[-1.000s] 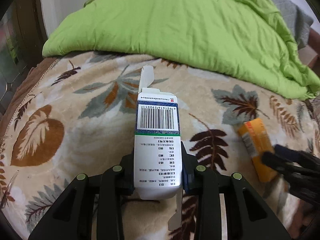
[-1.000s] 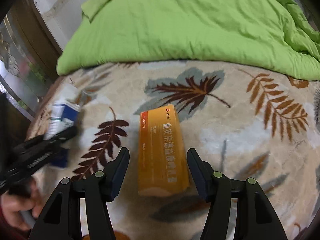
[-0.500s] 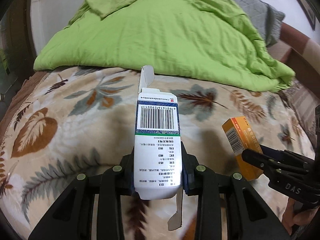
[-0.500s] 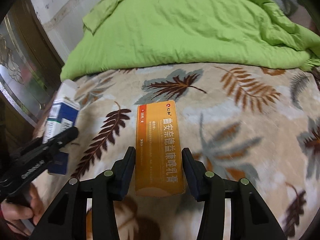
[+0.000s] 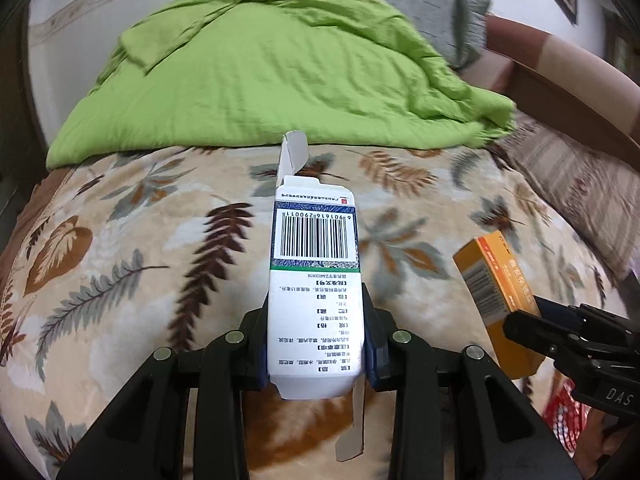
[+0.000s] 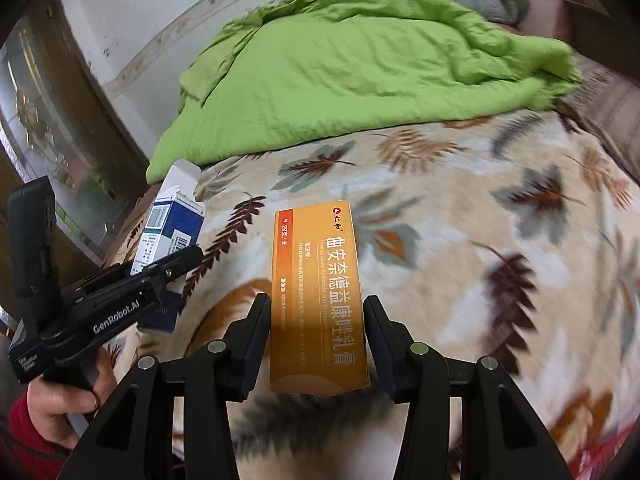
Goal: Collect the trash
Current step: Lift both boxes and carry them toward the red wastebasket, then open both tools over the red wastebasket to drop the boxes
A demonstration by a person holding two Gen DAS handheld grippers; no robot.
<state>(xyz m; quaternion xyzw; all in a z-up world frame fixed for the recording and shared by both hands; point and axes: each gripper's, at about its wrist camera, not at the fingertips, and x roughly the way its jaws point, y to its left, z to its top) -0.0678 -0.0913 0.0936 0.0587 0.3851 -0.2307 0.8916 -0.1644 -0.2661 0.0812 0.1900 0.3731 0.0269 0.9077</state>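
A white and blue carton with a barcode (image 5: 314,236), its end flaps open, is held above the bed with my left gripper (image 5: 317,306) shut on its sides. An orange medicine box (image 6: 316,272) is clamped lengthwise in my right gripper (image 6: 317,308), also clear of the blanket. The right wrist view shows the left gripper (image 6: 180,264) at the left with the carton (image 6: 172,220) and a person's hand (image 6: 60,408) on its handle. In the left wrist view the orange box (image 5: 496,292) sits at the right in the right gripper (image 5: 532,320).
A leaf-patterned blanket (image 5: 120,260) covers the bed below both grippers. A crumpled green quilt (image 5: 260,80) lies across the far half, with a grey pillow (image 5: 464,24) behind it. The brown bed frame (image 5: 560,76) runs along the right, and a glass-panelled door (image 6: 32,140) stands to the left.
The right jaws closed on the orange box, which lay on the blanket a second ago. Both grippers then rose and drew back from the bed with their boxes.
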